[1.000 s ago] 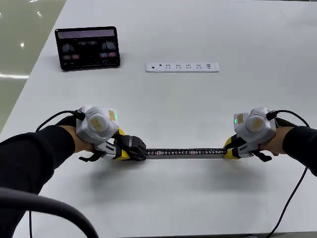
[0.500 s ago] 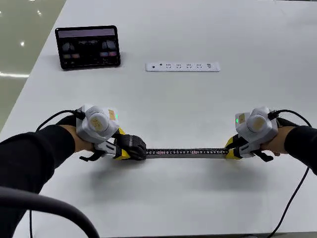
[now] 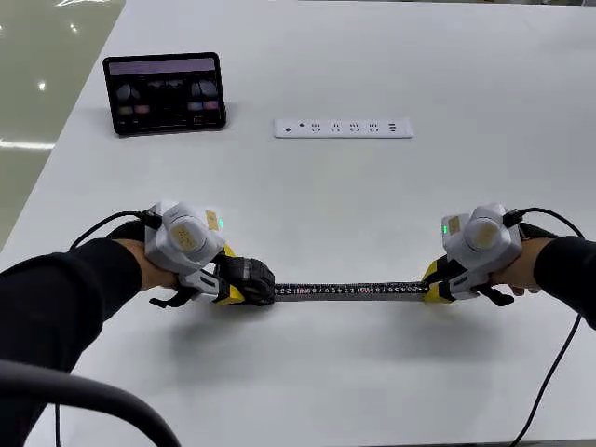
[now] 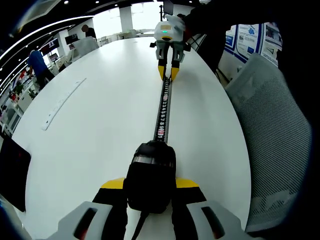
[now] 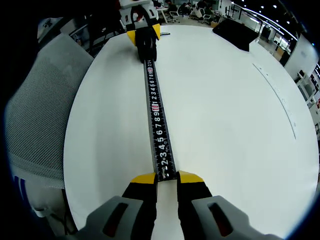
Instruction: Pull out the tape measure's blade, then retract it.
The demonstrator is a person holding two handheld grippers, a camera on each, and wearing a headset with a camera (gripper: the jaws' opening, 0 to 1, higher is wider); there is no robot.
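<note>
Black tape measure case (image 3: 250, 277) near left on the white table (image 3: 372, 205), pinched between the jaws of the left gripper (image 3: 233, 282). Blade (image 3: 352, 291) pulled out flat along the table toward the right, its end nipped by the right gripper (image 3: 434, 285). Farther back, a power strip (image 3: 343, 127); far left, a propped tablet (image 3: 165, 90).

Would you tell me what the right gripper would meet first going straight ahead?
Following the black numbered blade it grips, probably the black tape measure case in the left gripper.
</note>
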